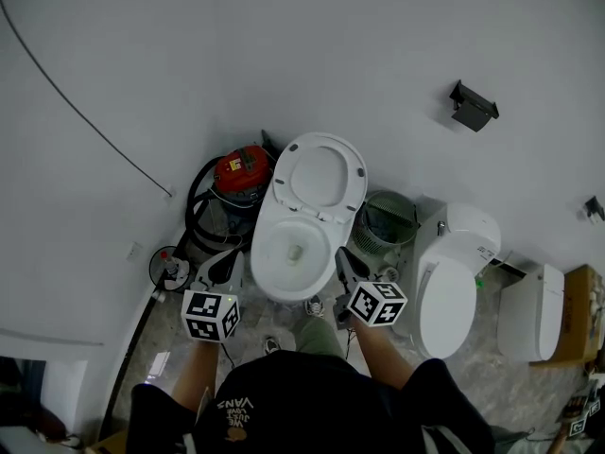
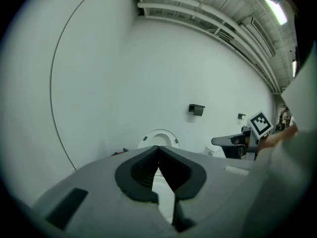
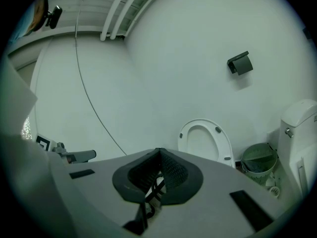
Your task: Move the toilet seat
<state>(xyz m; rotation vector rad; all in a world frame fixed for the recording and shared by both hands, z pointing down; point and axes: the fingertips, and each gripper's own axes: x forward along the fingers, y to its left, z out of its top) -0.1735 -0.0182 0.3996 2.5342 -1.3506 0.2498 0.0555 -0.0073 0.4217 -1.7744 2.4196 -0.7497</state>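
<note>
A white toilet stands against the wall with its seat [image 1: 321, 145] raised and leaning back over the open bowl [image 1: 293, 253]. My left gripper [image 1: 230, 258] is at the bowl's left front and my right gripper [image 1: 344, 259] at its right front. Both are shut, hold nothing, and are apart from the toilet. In the left gripper view the shut gripper [image 2: 158, 148] points at the upright seat [image 2: 159, 132]. In the right gripper view the shut gripper [image 3: 159, 151] sits left of the seat [image 3: 224, 145].
A red vacuum [image 1: 241, 170] with a black hose stands left of the toilet. A green mesh bin [image 1: 386, 223] stands on its right. Further right are a second white toilet [image 1: 452, 282], another white fixture [image 1: 531, 312] and a cardboard box [image 1: 579, 315]. A black holder [image 1: 472, 107] hangs on the wall.
</note>
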